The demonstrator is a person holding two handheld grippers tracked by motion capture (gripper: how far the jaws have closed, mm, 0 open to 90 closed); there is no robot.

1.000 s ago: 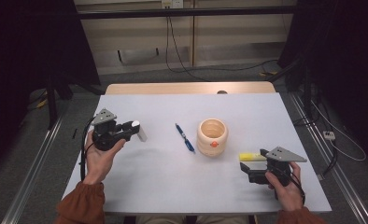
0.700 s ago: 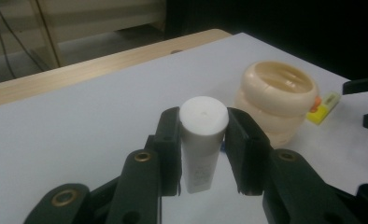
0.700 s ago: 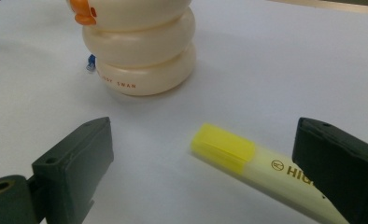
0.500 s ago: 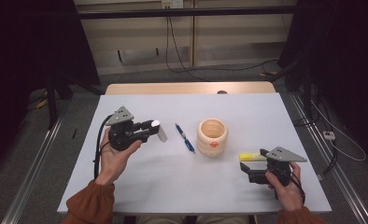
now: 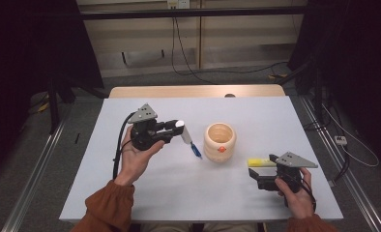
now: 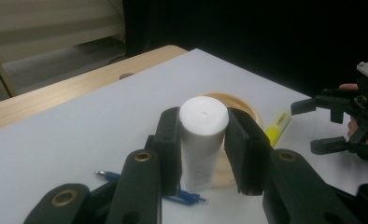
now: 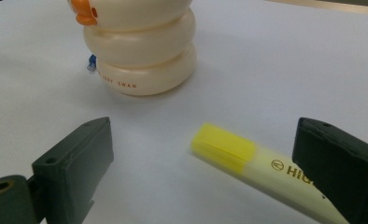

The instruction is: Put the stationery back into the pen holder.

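My left gripper (image 5: 178,130) (image 6: 203,140) is shut on a white cylindrical tube (image 6: 201,140) (image 5: 183,130), held above the table just left of the cream ringed cup (image 5: 220,141) (image 6: 240,105). A blue pen (image 5: 196,149) (image 6: 182,196) lies on the table under the tube. The cup (image 7: 140,46) carries an orange duck-bill mark. My right gripper (image 5: 258,175) (image 7: 210,172) is open at the table's right front, its jaws either side of a yellow highlighter (image 7: 261,170) (image 5: 261,162) (image 6: 276,127) lying flat.
The white table (image 5: 154,198) ends in a wooden strip (image 5: 193,91) at the far side. Beyond it are cables on the floor and dark curtains to both sides. A metal rail (image 5: 34,169) runs along the left.
My left gripper has carried the white tube to the right, from the table's left part to just beside the cup and over the pen. The right gripper has stayed put.
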